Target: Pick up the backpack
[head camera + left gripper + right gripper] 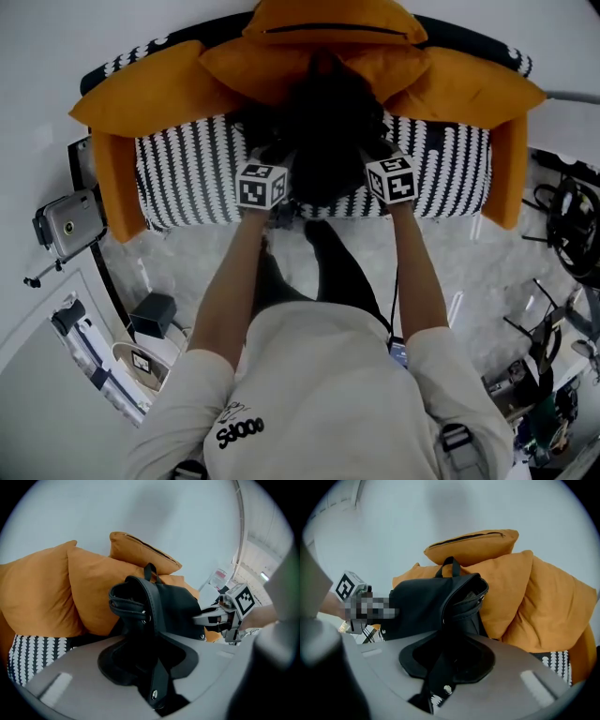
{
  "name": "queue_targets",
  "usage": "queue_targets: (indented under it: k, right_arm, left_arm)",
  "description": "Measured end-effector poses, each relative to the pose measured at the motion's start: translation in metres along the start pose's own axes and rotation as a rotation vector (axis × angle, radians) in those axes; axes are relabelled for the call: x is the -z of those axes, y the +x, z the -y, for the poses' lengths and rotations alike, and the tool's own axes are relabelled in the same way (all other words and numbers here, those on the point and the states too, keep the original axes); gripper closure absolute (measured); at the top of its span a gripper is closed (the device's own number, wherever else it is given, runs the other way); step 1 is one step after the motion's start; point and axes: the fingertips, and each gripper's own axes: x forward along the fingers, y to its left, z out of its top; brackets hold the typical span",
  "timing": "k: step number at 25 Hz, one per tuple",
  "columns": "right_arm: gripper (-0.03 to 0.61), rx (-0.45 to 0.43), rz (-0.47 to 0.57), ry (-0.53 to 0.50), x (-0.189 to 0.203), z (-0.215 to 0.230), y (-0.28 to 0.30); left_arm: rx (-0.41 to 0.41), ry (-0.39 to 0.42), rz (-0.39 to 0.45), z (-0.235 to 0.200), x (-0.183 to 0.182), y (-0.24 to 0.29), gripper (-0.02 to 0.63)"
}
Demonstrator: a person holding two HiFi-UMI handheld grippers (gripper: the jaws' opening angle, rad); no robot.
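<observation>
Nearest the head camera is the person's pale sweatshirt (328,394). Both bare forearms extend forward from it to the two grippers.

Left gripper (264,187): marker cube facing up, positioned at the left side of the backpack (323,141). In the left gripper view the jaws of this gripper (150,667) are closed together on a black strap (157,679) of the backpack (173,606). The strap runs up from the jaws to the bag body.

Right gripper (392,178): marker cube facing up, positioned at the right side of the backpack. In the right gripper view the jaws of this gripper (445,667) are clamped on a second black strap (436,677), which leads up to the backpack (426,606). Each gripper is visible in the other's view, on the far side of the bag.

Backpack: black, upright, carry loop at the top, held between the two grippers above the seat of the sofa (187,169). Whether its base touches the seat cannot be determined.

Sofa: black-and-white patterned seat, orange sides. Behind the backpack, orange cushions (141,94) lean against the backrest. One more orange cushion (333,23), with a zip along its edge, lies on top of them. A plain pale wall (140,508) stands beyond.
</observation>
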Motion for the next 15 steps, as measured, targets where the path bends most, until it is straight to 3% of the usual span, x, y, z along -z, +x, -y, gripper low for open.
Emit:
queue_targets:
  k: [6,15]
  right_arm:
    - [0.534,-0.006,0.023,0.039,0.008,-0.021,-0.025]
    - [0.541,-0.022,0.110,0.100,0.017,-0.070,-0.072]
  left_arm:
    - [0.069,-0.008,0.018,0.013,0.009,-0.022,0.544]
    - [0.125,0.062,0.115,0.032,0.006,-0.091,0.575]
